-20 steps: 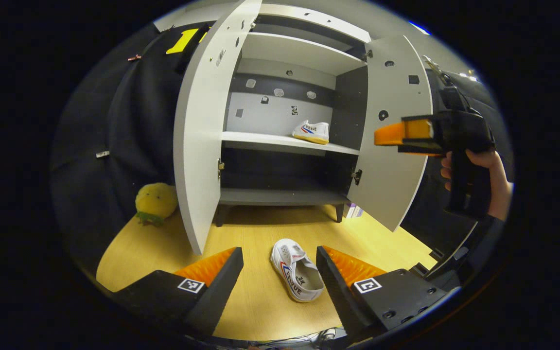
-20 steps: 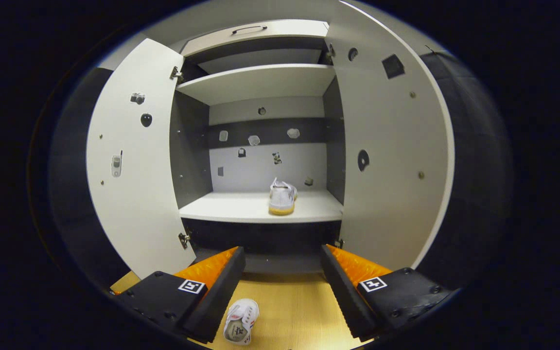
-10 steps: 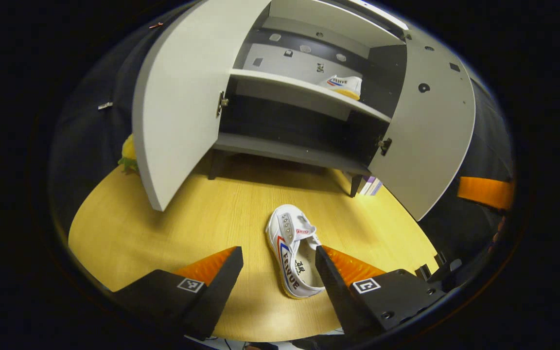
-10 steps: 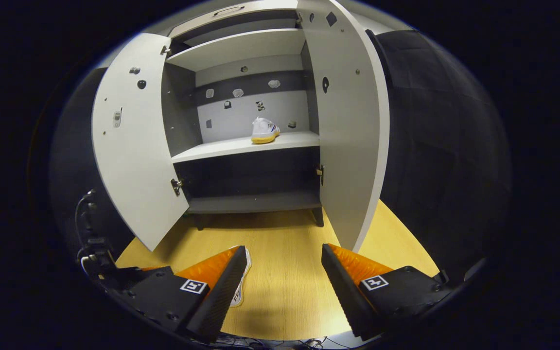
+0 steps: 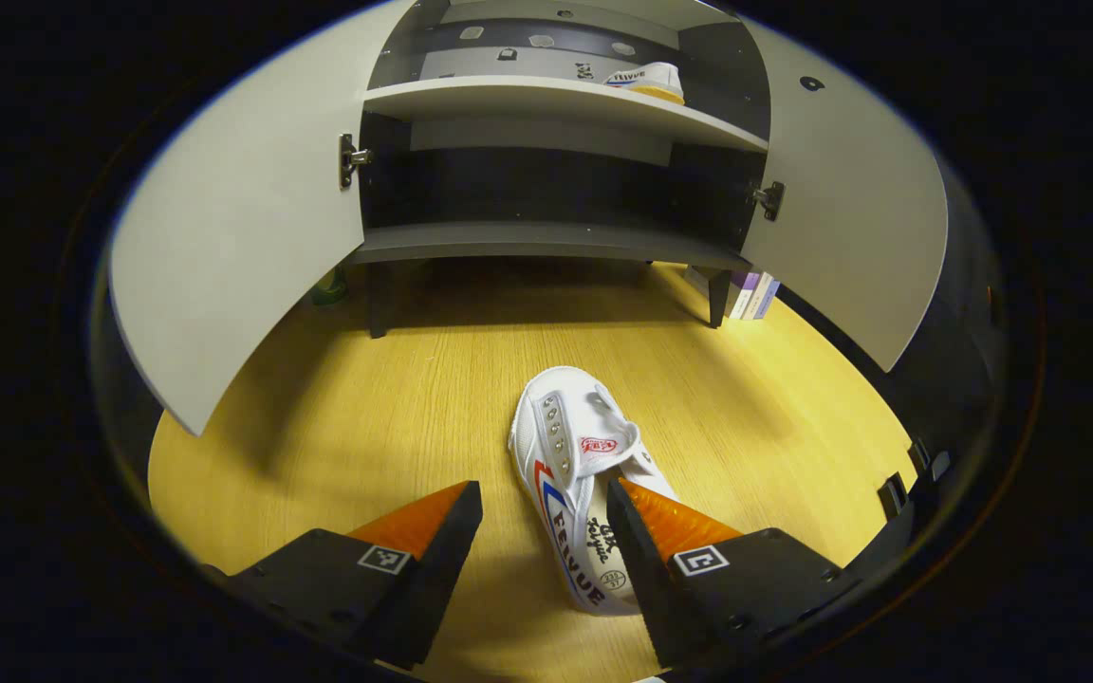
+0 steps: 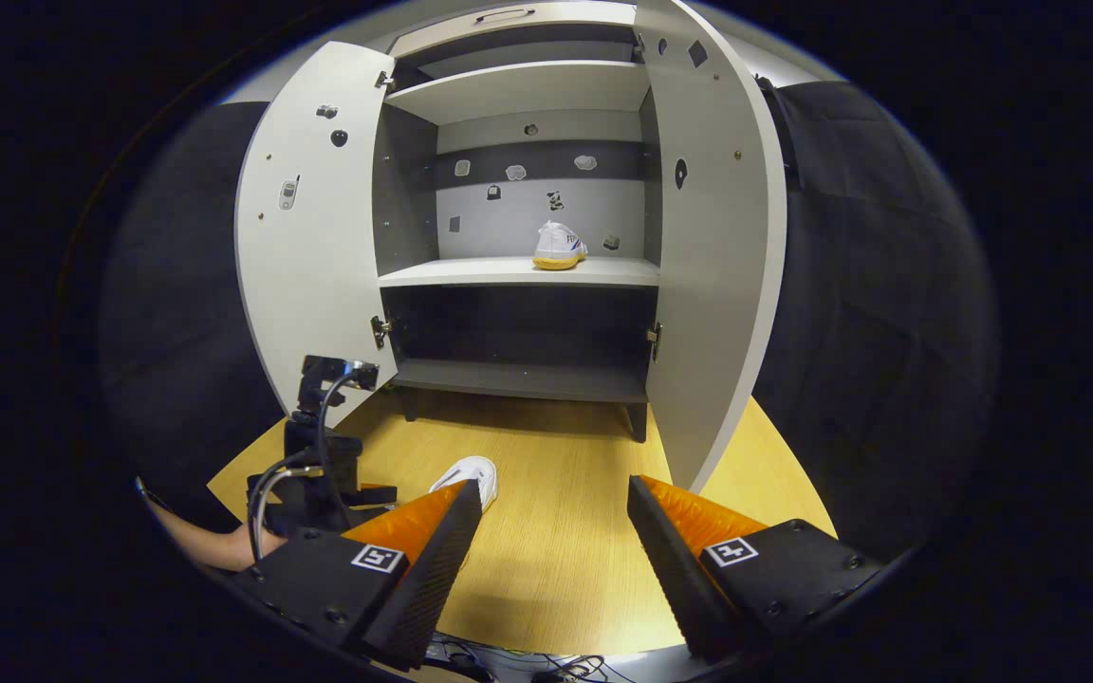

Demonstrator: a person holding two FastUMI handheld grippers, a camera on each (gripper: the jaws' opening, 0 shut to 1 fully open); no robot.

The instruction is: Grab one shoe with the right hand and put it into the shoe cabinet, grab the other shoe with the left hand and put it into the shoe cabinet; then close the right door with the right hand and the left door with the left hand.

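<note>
1. The left door (image 5: 243, 218) of the shoe cabinet (image 5: 546, 242) stands wide open.
2. The left gripper (image 5: 544, 517) is spread open, low over the wooden floor (image 5: 395, 398).
3. A white shoe (image 5: 575, 474) lies on the floor, and the gripper's right finger (image 5: 646, 517) is over its opening.
4. The other shoe (image 6: 558, 245) sits on the middle shelf (image 6: 518, 273).
5. The right gripper (image 6: 554, 517) is open and holds nothing.
6. The right door (image 6: 713, 237) is open too.
</note>
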